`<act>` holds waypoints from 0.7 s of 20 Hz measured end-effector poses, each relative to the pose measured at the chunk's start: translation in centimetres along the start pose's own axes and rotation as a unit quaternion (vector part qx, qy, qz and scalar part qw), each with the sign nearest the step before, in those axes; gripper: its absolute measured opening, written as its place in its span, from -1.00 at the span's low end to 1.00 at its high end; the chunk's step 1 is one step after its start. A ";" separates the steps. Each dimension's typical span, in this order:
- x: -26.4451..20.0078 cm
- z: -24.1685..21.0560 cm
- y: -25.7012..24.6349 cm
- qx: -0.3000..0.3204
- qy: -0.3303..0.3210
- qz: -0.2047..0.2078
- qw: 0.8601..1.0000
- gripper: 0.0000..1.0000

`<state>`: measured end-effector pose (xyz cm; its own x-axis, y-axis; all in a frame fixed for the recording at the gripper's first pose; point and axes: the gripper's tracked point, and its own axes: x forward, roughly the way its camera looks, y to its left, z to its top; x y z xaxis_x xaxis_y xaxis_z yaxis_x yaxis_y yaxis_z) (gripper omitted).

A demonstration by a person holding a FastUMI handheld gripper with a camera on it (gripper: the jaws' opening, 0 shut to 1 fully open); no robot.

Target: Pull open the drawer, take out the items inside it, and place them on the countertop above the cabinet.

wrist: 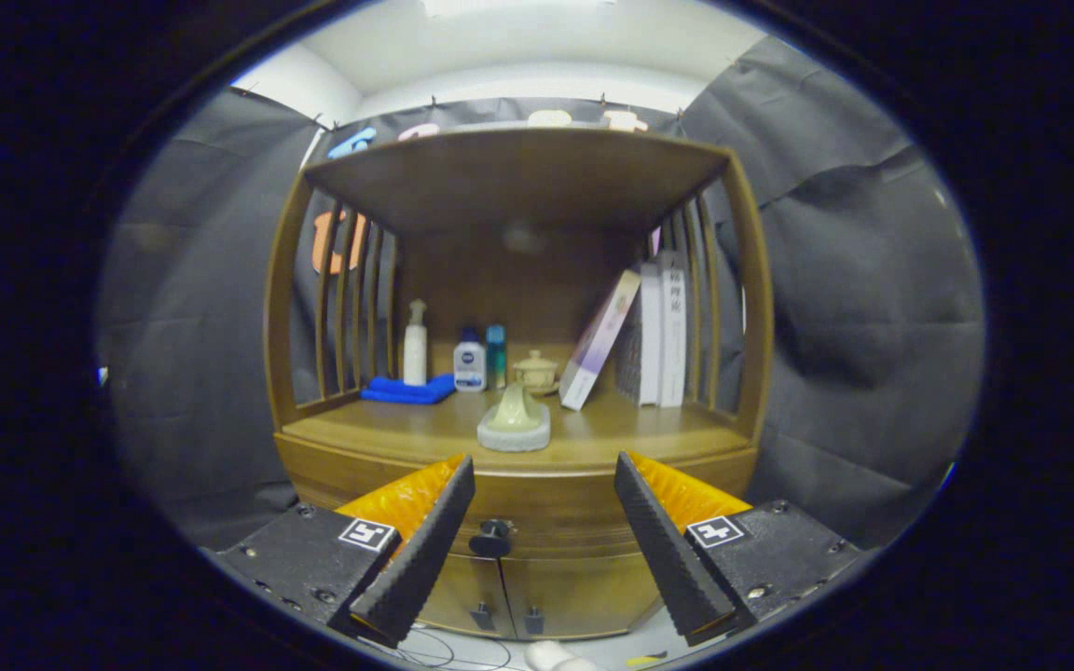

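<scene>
Facing a wooden cabinet head-on, the hand-held gripper hangs w/ its fingers spread wide apart, gripping nothing. Between them, low-centre of frame, sits the dark round knob of the drawer, whose front looks flush w/ the cabinet face, i.e. closed. Below it, two small door pulls at bottom centre. Just beyond the fingertips, on the countertop near its front edge, rests a pale ceramic piece on a grey stand. Farther back, mid-frame: a blue cloth, a white pump bottle, two small bottles, a lidded cup; right of centre, a leaning book and upright books.

Judgement: scene fits two stages. Either the drawer is yet to be pulled, or its contents already sit on top and it's been closed again; the ceramic piece near the front could be such an item, can't tell. Drawer's inside is hidden. If the pull is what's in hand, it'd call for lining up on the knob, which sits left of the fingers' midline, and closing on it squarely.
</scene>
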<state>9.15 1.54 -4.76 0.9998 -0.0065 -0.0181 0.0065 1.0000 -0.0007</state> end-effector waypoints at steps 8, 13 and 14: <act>-9.4 4.1 -5.0 0.004 -0.014 0.000 1.000 0.97; -12.5 5.7 -7.7 0.025 -0.025 0.005 0.999 0.97; -12.9 5.6 -8.0 0.024 -0.024 0.007 0.999 0.97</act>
<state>-3.72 -6.34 1.12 0.9995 0.0055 0.0310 -0.0069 0.9989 0.0465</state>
